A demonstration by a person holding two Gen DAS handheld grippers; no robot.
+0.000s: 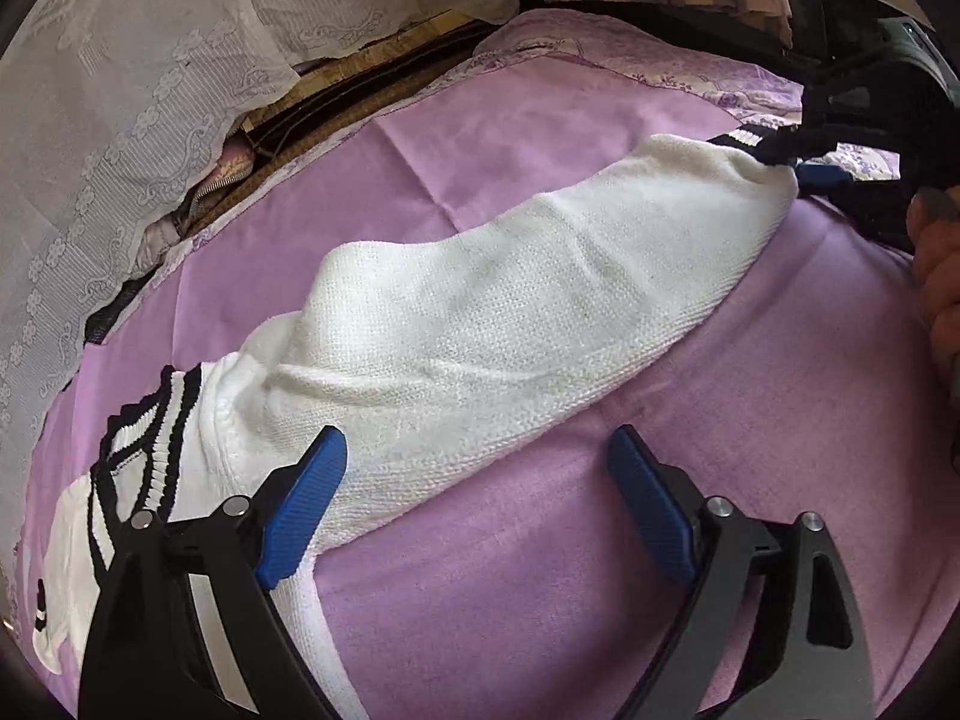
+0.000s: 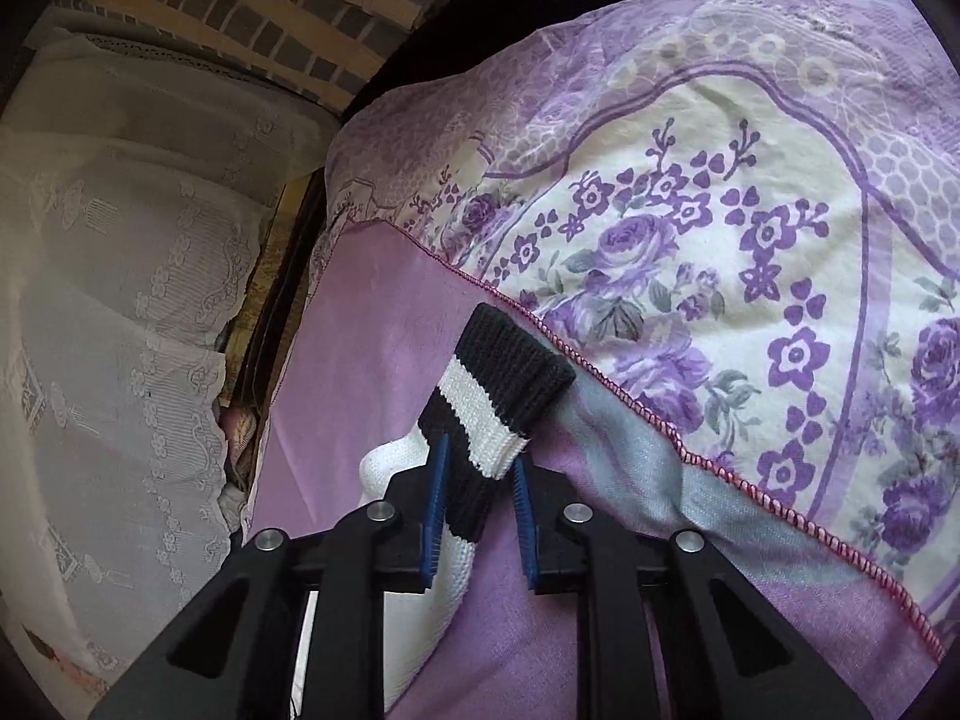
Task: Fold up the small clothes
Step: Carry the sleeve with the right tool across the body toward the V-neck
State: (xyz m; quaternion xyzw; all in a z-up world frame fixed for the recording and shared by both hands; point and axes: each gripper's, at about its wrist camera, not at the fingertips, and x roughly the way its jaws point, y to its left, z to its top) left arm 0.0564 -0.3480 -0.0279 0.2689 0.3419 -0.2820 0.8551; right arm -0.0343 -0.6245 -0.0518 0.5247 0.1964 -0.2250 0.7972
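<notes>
A white knit sock (image 1: 480,312) lies slantwise on the plain purple cloth (image 1: 540,600). My right gripper (image 2: 480,456) is shut on its black-and-white striped cuff (image 2: 504,372), which sticks up past the blue pads. In the left wrist view that gripper (image 1: 804,165) holds the cuff end at the upper right, slightly lifted. My left gripper (image 1: 477,441) is open just above the sock's other end, its left finger (image 1: 306,504) over the white knit and its right finger (image 1: 648,504) over bare cloth. A second sock's striped cuff (image 1: 144,438) lies at the lower left.
A floral purple sheet (image 2: 720,240) lies under the plain cloth, beyond its red-stitched edge. A white lace cover (image 1: 120,120) drapes furniture on the left, across a dark gap (image 1: 336,102). A person's hand (image 1: 936,276) shows at the right edge.
</notes>
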